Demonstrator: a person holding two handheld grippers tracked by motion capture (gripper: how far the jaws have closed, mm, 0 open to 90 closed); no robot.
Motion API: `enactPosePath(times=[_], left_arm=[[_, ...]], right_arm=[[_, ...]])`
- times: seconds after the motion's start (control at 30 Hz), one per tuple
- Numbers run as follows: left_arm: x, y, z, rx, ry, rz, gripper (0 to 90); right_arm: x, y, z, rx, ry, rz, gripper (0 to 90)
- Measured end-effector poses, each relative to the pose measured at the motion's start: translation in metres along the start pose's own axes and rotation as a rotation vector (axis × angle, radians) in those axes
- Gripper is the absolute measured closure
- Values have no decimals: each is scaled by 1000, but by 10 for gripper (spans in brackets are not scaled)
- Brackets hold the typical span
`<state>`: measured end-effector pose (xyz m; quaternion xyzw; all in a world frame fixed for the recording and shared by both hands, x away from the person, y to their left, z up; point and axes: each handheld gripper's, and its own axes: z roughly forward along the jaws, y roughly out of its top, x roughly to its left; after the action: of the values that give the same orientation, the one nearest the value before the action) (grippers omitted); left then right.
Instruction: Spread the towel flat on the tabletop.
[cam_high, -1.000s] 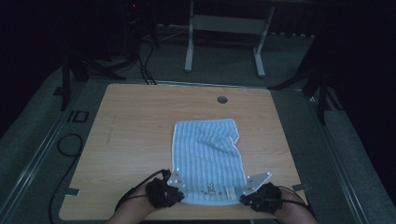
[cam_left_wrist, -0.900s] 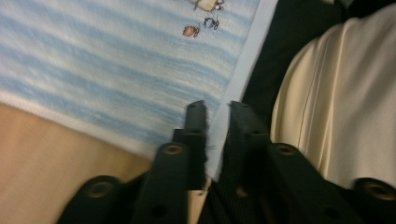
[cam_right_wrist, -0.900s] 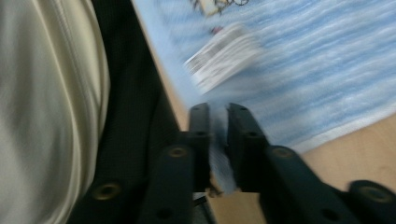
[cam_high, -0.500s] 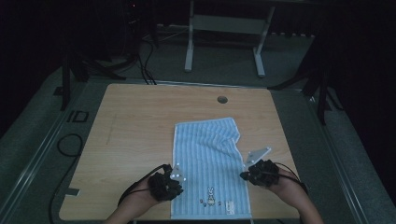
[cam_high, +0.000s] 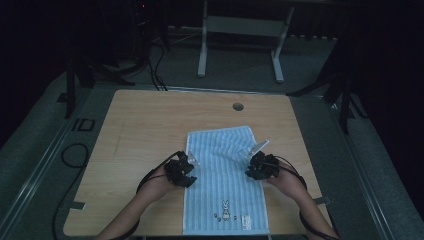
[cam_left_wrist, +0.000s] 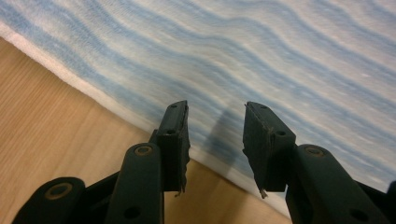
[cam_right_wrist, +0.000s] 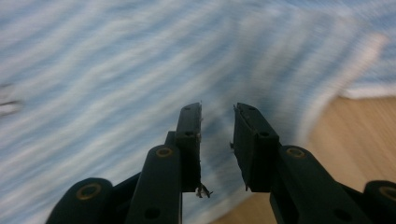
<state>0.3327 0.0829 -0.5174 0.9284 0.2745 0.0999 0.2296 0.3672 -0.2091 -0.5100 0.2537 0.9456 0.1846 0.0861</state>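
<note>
Striped towel (cam_high: 225, 180) flat on table (cam_high: 140, 125); left gripper (cam_left_wrist: 215, 125) and right gripper (cam_right_wrist: 217, 122) at nine and three o'clock edges, jaws just opened (nothing pinched).

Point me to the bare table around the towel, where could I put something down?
Widest bare wood on the table lies left of the towel, out to the left edge. Another strip runs behind the towel, around the small round hole. A narrower strip lies right of the towel. Crowded: both towel sides mid-length, where the left gripper and right gripper sit with open jaws.
</note>
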Motion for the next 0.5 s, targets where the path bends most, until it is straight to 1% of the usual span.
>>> enactPosePath(times=[0.03,0.07,0.1,0.13,0.17,0.2,0.23,0.27,0.3,0.33,0.37,0.4,0.47,0.5], left_arm=[[3,1,2,0,-5,-4,582],[6,3,5,11,-10,-7,582],[9,4,8,16,-2,-3,582],[9,4,8,16,-2,-3,583],[13,7,13,40,-8,-4,583],[13,8,15,46,-7,1,586],[12,10,18,57,-10,14,603],[11,11,19,53,-21,19,623],[10,12,19,58,-34,13,661],[8,14,19,68,-36,30,723],[5,15,19,76,-33,37,787],[4,17,19,87,-32,32,836],[3,18,18,88,-25,29,867],[4,18,15,81,-34,14,871]], right_arm=[[-3,1,3,16,-7,-2,699],[-6,1,5,30,-5,1,699],[-8,1,8,44,-2,4,699],[-8,1,8,44,-2,4,699],[-10,1,11,59,-2,7,699],[-13,0,14,63,24,22,708],[-14,0,14,66,29,23,733],[-14,0,13,70,32,22,769],[-14,0,14,72,32,18,806],[-13,1,14,74,25,16,836],[-13,1,14,72,17,11,854],[-12,1,14,73,14,10,862],[-12,1,13,74,11,11,870],[-11,1,12,73,11,17,871]])
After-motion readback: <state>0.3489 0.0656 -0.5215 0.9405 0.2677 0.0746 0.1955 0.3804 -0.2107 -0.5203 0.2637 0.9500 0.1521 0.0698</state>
